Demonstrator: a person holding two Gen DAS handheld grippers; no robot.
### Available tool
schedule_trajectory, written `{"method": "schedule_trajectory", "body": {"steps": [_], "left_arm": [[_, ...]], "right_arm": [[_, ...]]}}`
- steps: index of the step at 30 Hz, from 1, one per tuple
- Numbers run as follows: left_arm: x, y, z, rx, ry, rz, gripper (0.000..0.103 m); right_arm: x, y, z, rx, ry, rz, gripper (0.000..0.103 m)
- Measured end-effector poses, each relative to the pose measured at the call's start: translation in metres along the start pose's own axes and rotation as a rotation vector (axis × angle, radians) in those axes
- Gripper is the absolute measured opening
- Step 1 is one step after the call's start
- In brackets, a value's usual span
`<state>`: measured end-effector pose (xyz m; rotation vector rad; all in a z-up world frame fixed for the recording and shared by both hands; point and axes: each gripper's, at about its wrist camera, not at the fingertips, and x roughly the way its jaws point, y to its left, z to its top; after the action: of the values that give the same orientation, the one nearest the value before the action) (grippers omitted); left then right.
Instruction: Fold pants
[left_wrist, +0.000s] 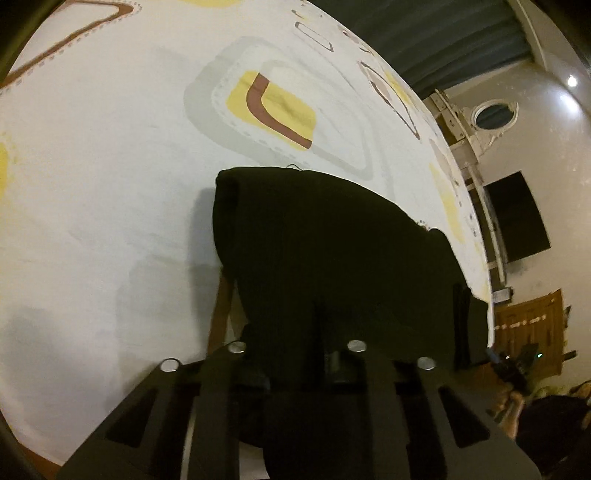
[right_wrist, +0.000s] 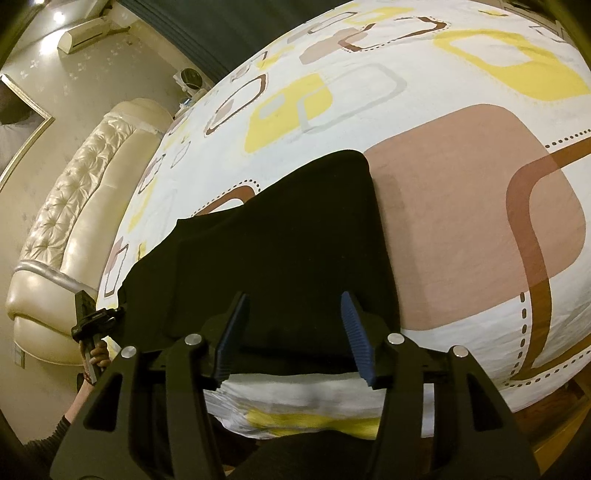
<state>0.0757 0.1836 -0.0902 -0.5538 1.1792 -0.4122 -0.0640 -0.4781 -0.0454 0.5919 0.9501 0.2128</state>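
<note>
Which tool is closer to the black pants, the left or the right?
Left. The left tool is buried in the black pants, closed on the cloth. The right tool sits open over their near edge, blue pads apart from the fabric.

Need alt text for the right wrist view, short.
The right gripper, its blue ribbed fingers spread apart, hovers over the near edge of black folded pants lying on a bed with a white sheet printed in yellow, tan and brown rounded squares. At far left, a hand holds the other gripper beside a cream tufted headboard.
</note>
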Motion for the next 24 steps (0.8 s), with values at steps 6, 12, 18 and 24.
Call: {"method": "schedule_trajectory", "body": {"steps": [6, 12, 18, 24], "left_arm": [[-0.008, -0.011, 0.001, -0.003, -0.015, 0.004, 0.015], [-0.027, -0.053, 0.006, 0.052, -0.043, 0.020, 0.014], [-0.044, -0.109, 0.014, 0.123, -0.073, -0.008, 0.014], [-0.036, -0.175, 0.018, 0.203, -0.071, 0.000, 0.014]], "right_arm": [[0.001, 0.000, 0.000, 0.005, -0.003, 0.003, 0.052], [0.002, 0.001, -0.001, 0.001, -0.009, 0.002, 0.052], [0.001, 0.001, -0.001, 0.004, -0.011, 0.007, 0.052], [0.000, 0.004, -0.003, 0.001, -0.012, 0.005, 0.052]]}}
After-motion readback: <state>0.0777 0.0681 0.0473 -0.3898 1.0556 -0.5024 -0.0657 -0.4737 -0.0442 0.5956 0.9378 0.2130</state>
